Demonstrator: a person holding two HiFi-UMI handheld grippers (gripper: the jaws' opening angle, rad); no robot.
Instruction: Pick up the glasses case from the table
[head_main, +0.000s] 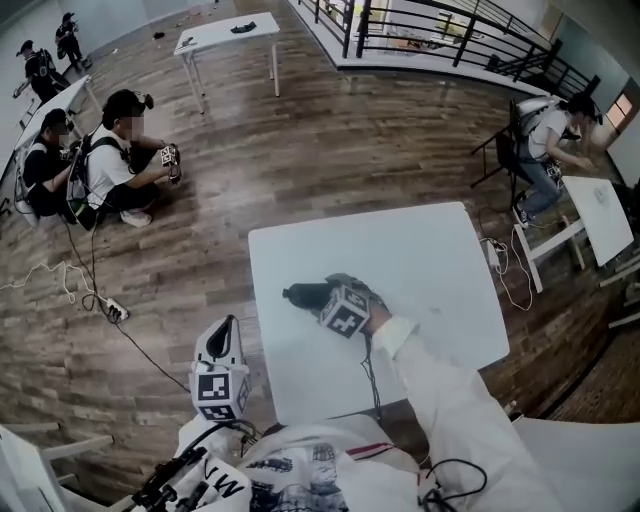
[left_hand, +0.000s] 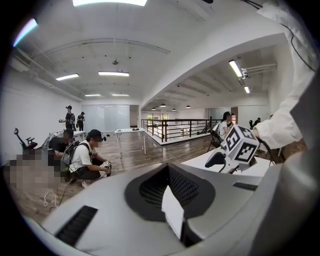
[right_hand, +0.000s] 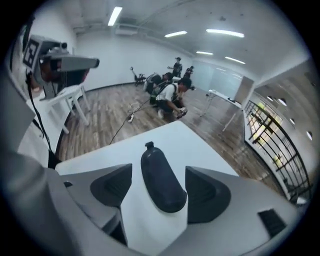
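A dark, rounded glasses case (head_main: 297, 294) lies on the white table (head_main: 420, 260), towards its left side. My right gripper (head_main: 312, 298) reaches down over it, marker cube on top. In the right gripper view the case (right_hand: 159, 177) lies lengthwise between the wide-open jaws of the right gripper (right_hand: 160, 190), with bare table showing on both sides of it, so the pads (right_hand: 112, 186) do not press on it. My left gripper (head_main: 224, 338) hangs off the table's left edge over the wooden floor; its jaws look closed together with nothing in them (left_hand: 170, 189).
Two people crouch on the floor at the far left (head_main: 120, 160), with a cable and power strip (head_main: 115, 310) trailing towards me. Another white table (head_main: 225, 35) stands at the back, beside a black railing (head_main: 450, 30). A seated person (head_main: 545, 140) works at a table on the right.
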